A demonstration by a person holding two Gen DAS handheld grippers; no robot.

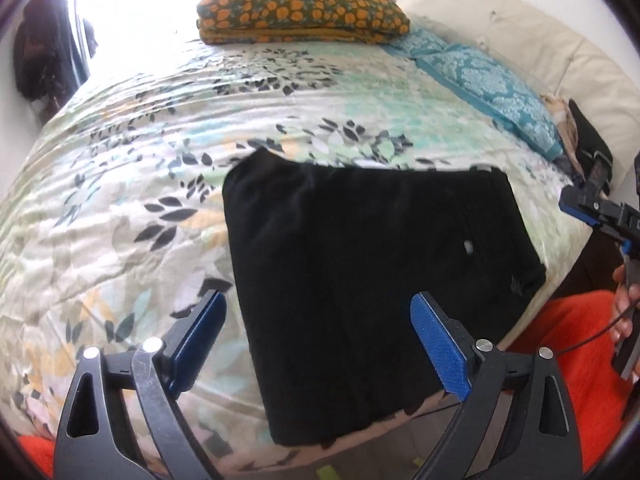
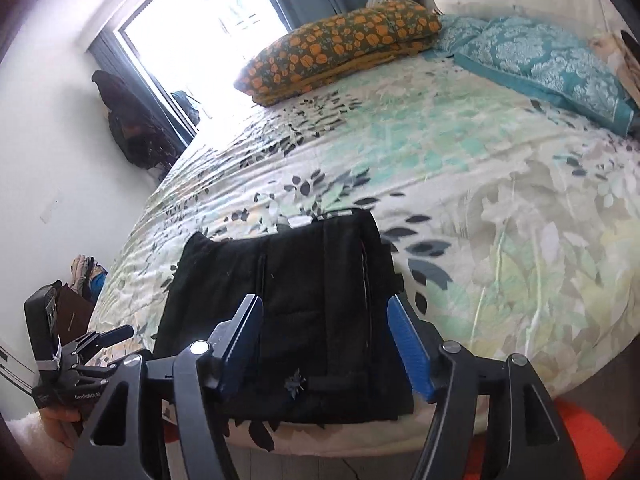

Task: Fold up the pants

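The black pants (image 1: 360, 272) lie folded into a compact rectangle on the floral bedspread (image 1: 140, 184), near the bed's front edge. They also show in the right wrist view (image 2: 304, 312). My left gripper (image 1: 320, 320) is open and empty, hovering above the pants' near left part, its blue fingers (image 1: 438, 344) spread wide. My right gripper (image 2: 326, 332) is open and empty, held just above the pants' near edge. The right gripper also shows at the right edge of the left wrist view (image 1: 592, 204). The left gripper shows at the lower left of the right wrist view (image 2: 86, 346).
An orange-flowered folded blanket (image 1: 304, 12) and a teal patterned pillow (image 1: 492, 84) lie at the head of the bed, against a cream headboard (image 1: 520, 28). A bright window (image 2: 192, 40) is on the far side. Orange fabric (image 1: 560, 344) is below the bed's front edge.
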